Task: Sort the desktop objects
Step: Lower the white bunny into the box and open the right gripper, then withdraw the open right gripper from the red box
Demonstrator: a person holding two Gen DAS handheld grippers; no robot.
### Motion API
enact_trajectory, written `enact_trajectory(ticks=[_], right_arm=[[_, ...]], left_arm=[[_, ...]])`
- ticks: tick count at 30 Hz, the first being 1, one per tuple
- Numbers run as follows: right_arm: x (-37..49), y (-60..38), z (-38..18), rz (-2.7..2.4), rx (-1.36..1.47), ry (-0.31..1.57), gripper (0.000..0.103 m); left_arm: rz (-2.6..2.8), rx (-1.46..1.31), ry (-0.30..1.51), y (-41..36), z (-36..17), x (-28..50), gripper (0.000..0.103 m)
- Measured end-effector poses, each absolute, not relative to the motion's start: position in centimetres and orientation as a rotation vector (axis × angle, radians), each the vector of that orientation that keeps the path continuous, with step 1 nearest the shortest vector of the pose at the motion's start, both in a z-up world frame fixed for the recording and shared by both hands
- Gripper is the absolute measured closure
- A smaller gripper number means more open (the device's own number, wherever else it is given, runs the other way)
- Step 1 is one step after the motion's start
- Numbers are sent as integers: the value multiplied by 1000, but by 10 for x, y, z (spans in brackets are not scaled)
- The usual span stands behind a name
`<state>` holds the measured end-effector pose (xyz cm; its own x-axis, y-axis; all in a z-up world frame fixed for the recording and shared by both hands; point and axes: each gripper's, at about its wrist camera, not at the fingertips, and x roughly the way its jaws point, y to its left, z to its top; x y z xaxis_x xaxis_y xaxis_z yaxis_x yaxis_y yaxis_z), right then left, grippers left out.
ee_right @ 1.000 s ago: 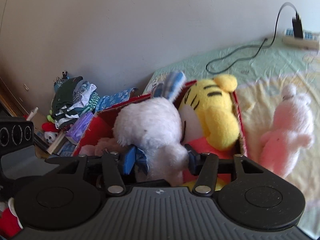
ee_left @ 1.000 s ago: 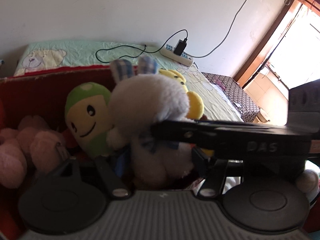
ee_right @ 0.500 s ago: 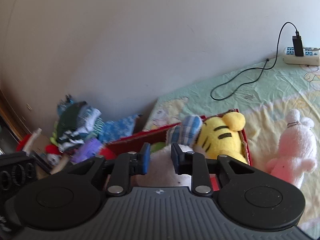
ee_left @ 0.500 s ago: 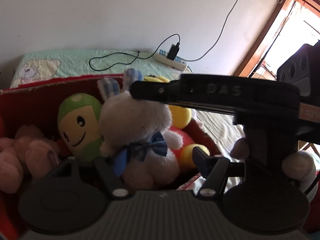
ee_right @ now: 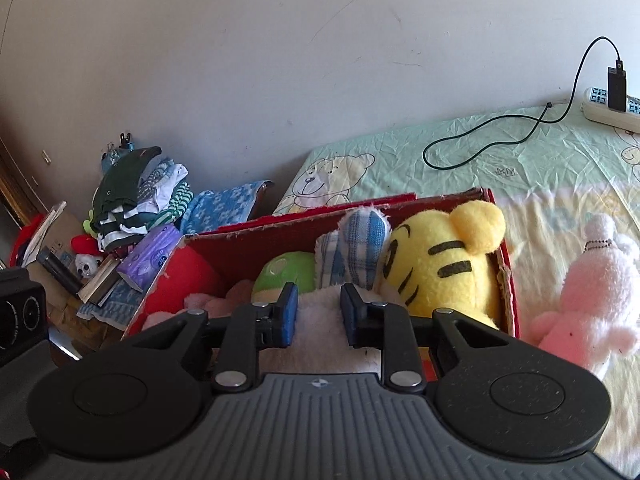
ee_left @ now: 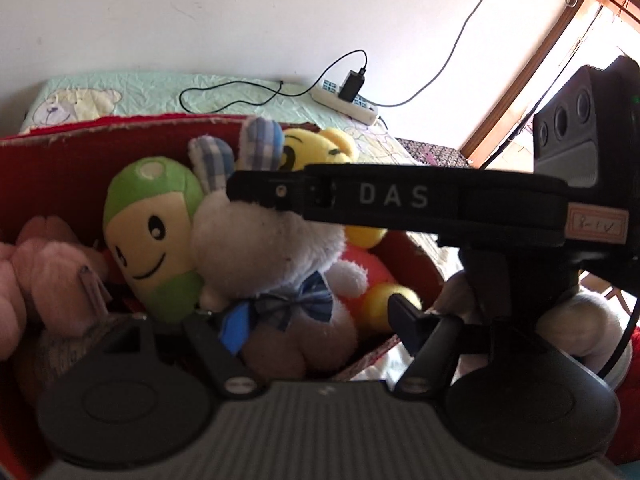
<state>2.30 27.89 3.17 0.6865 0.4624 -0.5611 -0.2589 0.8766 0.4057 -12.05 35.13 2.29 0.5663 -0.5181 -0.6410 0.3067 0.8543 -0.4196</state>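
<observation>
A white plush rabbit (ee_left: 276, 256) with checked blue ears and a blue bow sits in the red box (ee_left: 120, 136), beside a green-and-yellow plush (ee_left: 152, 232), a yellow tiger plush (ee_left: 320, 148) and pink plush (ee_left: 36, 280). My left gripper (ee_left: 304, 320) is open, its jaws low on either side of the rabbit. My right gripper (ee_right: 319, 314) is open above the rabbit's head (ee_right: 320, 320), apart from it; it crosses the left wrist view as a black bar (ee_left: 400, 200). The rabbit's ears (ee_right: 356, 256), tiger (ee_right: 444, 264) and box (ee_right: 400, 208) show in the right wrist view.
A pink plush rabbit (ee_right: 596, 292) lies on the bed sheet (ee_right: 500, 160) right of the box. A power strip (ee_right: 612, 108) with charger and cable lies at the wall. Folded clothes (ee_right: 136, 196) and clutter sit left of the bed. A doorway (ee_left: 580, 60) is at right.
My right gripper let go of the white rabbit and rose above it. The rabbit now rests upright in the box. My left gripper barely moved.
</observation>
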Motion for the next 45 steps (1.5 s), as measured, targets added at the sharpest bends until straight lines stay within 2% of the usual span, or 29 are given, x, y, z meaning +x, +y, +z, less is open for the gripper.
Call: enact_trajectory(ticks=[13, 17, 22, 28, 34, 45], right_arm=[[17, 277, 32, 410, 339, 677, 78], [15, 266, 41, 399, 407, 650, 75], [3, 266, 47, 405, 428, 614, 69], [-5, 261, 48, 393, 454, 611, 67], [-15, 261, 48, 375, 427, 608, 67], [-37, 248, 51, 332, 480, 560, 66]], left_arm=[[-464, -274, 836, 358, 36, -134, 32], [-429, -264, 797, 363, 47, -141, 22], [-362, -266, 808, 368, 48, -145, 22], [-294, -270, 841, 371, 40, -149, 22], [-244, -266, 846, 371, 38, -153, 28], [-128, -193, 891, 361, 42, -151, 29]])
